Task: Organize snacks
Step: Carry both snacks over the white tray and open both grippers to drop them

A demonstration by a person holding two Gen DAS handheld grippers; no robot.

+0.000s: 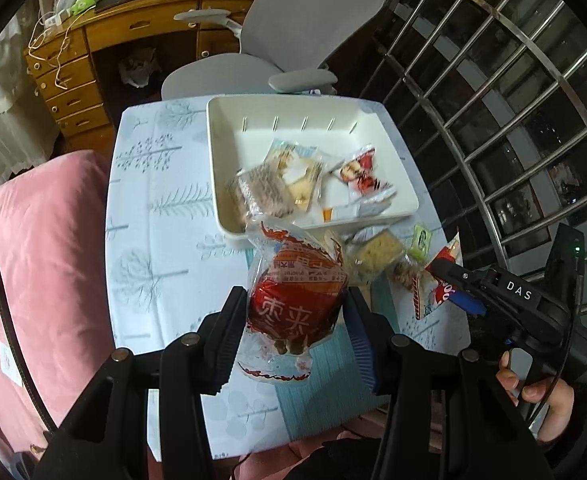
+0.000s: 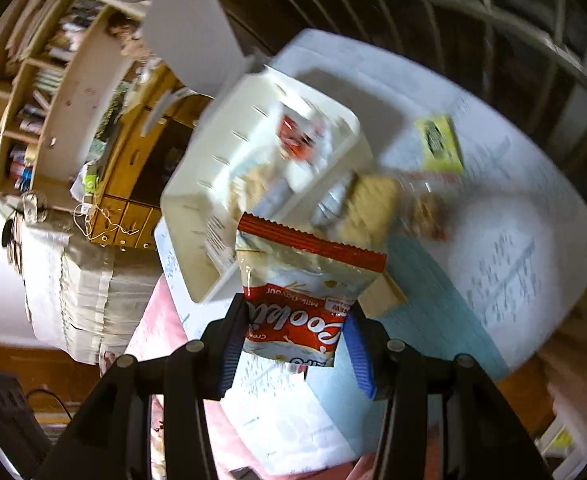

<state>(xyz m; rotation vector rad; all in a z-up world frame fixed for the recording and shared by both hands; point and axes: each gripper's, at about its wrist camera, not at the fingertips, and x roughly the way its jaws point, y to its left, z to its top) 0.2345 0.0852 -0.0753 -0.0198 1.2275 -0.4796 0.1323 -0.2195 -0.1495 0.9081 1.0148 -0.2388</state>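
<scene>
While both grippers hang above the desk (image 1: 161,208), each has a snack pinched between its fingers. The left gripper (image 1: 293,322) is closed partway onto a red packet (image 1: 293,300) with clear crinkled ends; its fingers (image 1: 229,336) press the packet's two sides, and the packet is lifted off the cloth. The right gripper (image 2: 293,340) is closed likewise on a red and white biscuit packet (image 2: 301,292), gripped near its lower end, with the red crimped edge pointing away from the camera. From the left wrist view the right gripper (image 1: 449,280) shows at the right side, a hand (image 1: 541,396) around its handle.

A white tray (image 1: 313,100) sits on the far half of the desk and holds several wrapped snacks, among them a brown biscuit pack (image 1: 265,192) and a red and white wrapper (image 1: 359,174). Just in front of the tray, on the cloth, lie a pale cracker pack (image 1: 377,256), a small green packet (image 1: 421,242) and what seems to be a brownish snack (image 2: 427,210), too blurred to name.

The desk wears a pale blue cloth printed with trees. Behind it stands a grey office chair (image 1: 293,20), then a wooden chest of drawers (image 1: 69,92). A pink quilt (image 1: 33,260) lies to the left, and a barred window (image 1: 513,100) fills the right.
</scene>
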